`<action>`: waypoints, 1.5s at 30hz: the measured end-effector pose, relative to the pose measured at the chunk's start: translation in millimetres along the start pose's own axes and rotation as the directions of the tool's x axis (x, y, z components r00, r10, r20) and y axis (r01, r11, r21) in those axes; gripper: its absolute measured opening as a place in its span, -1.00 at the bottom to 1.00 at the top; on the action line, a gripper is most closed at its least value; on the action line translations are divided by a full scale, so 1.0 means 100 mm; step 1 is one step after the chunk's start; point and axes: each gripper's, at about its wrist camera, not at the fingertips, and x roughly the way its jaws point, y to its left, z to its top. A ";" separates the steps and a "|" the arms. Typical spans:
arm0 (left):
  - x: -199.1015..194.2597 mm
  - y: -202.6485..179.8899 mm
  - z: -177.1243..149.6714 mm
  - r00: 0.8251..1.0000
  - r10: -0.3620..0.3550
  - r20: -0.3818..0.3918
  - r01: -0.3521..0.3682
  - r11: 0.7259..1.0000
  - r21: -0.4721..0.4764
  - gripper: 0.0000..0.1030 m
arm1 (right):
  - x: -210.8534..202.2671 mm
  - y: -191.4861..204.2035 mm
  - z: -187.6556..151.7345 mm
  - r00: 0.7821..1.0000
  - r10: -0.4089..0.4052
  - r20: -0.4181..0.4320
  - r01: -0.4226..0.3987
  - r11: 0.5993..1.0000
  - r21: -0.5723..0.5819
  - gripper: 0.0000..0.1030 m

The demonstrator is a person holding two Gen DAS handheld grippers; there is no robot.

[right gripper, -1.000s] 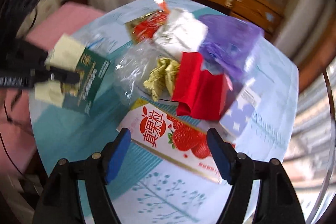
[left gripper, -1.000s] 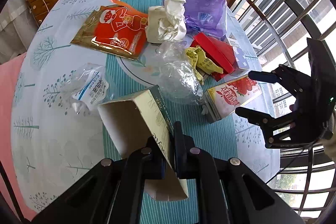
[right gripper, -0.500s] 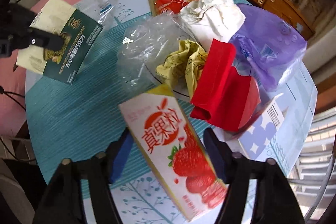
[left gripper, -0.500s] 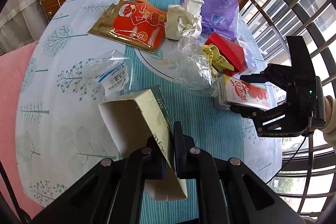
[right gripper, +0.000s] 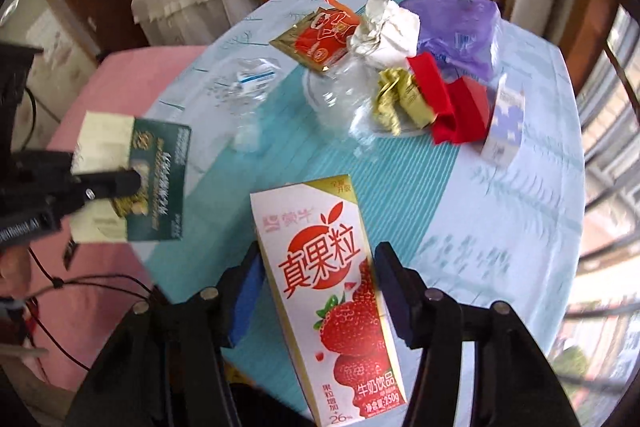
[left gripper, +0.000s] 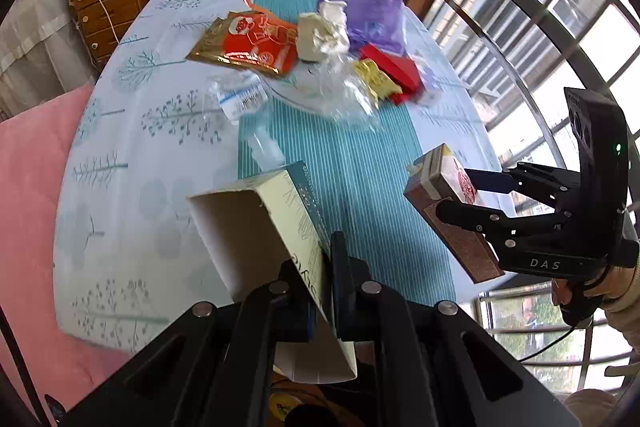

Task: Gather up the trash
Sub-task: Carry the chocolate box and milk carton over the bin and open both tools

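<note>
Left gripper (left gripper: 326,291): green carton (left gripper: 276,247) clamped | right gripper (right gripper: 316,291): fingers just closed onto strawberry milk carton (right gripper: 332,291), lifted off worktop (left gripper: 360,179) | wrappers left at far side.

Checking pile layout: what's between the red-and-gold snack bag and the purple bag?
The crumpled white paper wad sits between the snack bag and the purple bag; both wrist views show it.

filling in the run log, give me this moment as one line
left gripper: shut on green box | right gripper: jaws closing, shut on strawberry milk carton, lifted | rest of trash on table
</note>
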 end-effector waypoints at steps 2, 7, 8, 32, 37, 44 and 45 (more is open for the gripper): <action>-0.09 -0.02 -0.19 1.000 -0.011 -0.006 0.011 1.000 0.022 -0.92 | -0.08 0.13 -0.15 1.000 0.016 0.009 -0.016 0.998 0.059 0.08; -0.25 -0.01 -0.78 0.999 -0.030 -0.028 0.031 0.998 0.063 -0.92 | -0.11 0.52 -0.60 0.999 0.038 0.018 -0.040 0.983 0.178 0.08; -0.26 0.01 -0.90 0.999 -0.034 -0.036 0.036 0.997 0.064 -0.92 | -0.07 0.64 -0.74 0.999 0.037 0.012 -0.039 0.980 0.195 0.08; 1.96 0.29 -2.50 0.970 -0.015 -0.242 0.012 1.000 -0.014 -0.65 | 2.03 0.58 -2.42 0.994 -0.078 -0.071 0.104 0.843 0.528 0.10; 2.45 0.40 -2.57 0.960 0.034 -0.279 -0.043 0.999 -0.026 0.39 | 2.50 0.39 -2.54 0.994 -0.058 -0.088 0.098 0.825 0.556 0.10; 2.49 0.55 -2.68 0.950 0.124 -0.288 -0.139 0.990 -0.031 0.40 | 2.69 0.34 -2.63 0.985 -0.084 -0.153 0.153 0.839 0.521 0.10; 2.43 0.57 -2.67 0.951 0.132 -0.279 -0.148 0.988 -0.037 0.40 | 2.66 0.34 -2.64 0.984 -0.085 -0.159 0.157 0.837 0.524 0.10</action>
